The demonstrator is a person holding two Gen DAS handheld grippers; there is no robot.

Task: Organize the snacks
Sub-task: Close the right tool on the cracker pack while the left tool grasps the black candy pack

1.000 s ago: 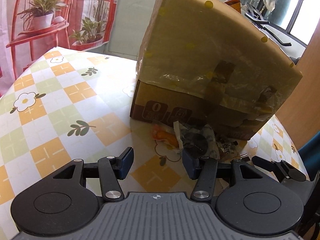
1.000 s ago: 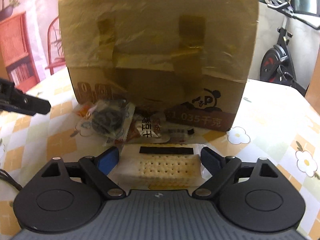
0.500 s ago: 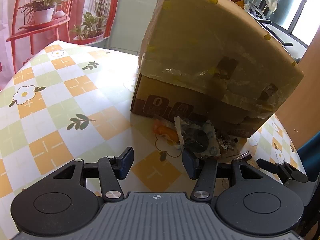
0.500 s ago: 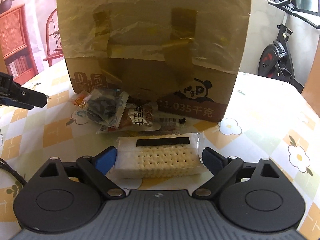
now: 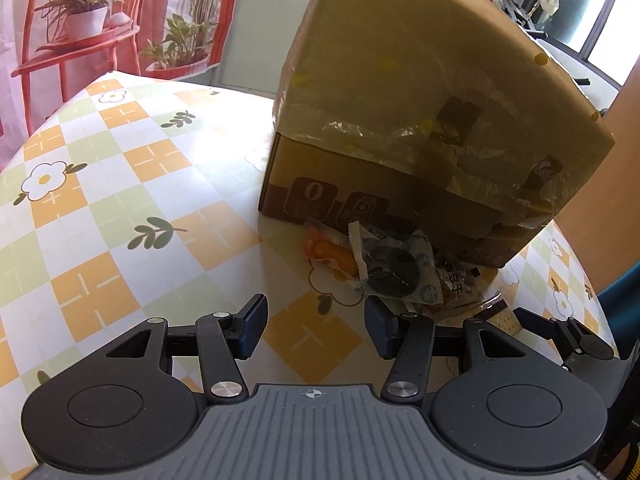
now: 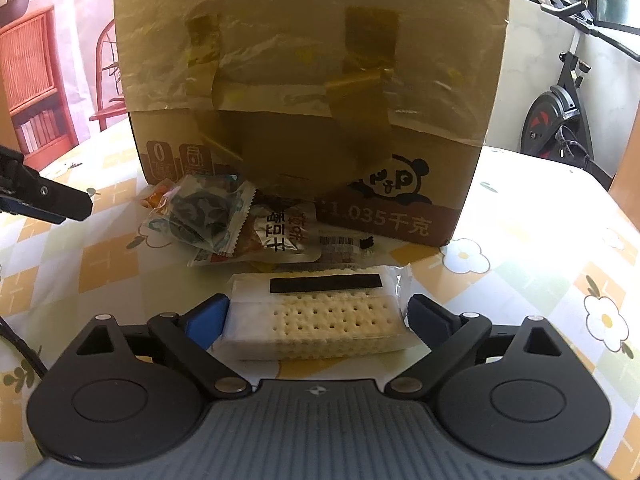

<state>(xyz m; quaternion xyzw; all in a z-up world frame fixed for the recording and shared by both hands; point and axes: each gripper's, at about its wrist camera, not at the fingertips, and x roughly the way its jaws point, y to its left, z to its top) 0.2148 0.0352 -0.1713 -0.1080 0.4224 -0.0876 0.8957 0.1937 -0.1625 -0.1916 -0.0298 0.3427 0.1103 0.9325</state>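
The big cardboard box [image 6: 312,92] at 12 o'clock is taped shut with shiny crinkly tape, so I cannot see inside. My right gripper [image 6: 316,316] is opening around the bumpy cracker pack [image 6: 320,316] (clear wrapper, on the table, pads not touching). My left gripper [image 5: 316,324] is part open and empty. Crinkly snack packets [image 5: 396,268] lie at its 1 o'clock, partly hiding each other

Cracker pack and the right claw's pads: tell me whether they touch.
Apart. The right wrist view shows the cracker pack lying between the opening right claw, with a sliver of tablecloth visible beside each pad.
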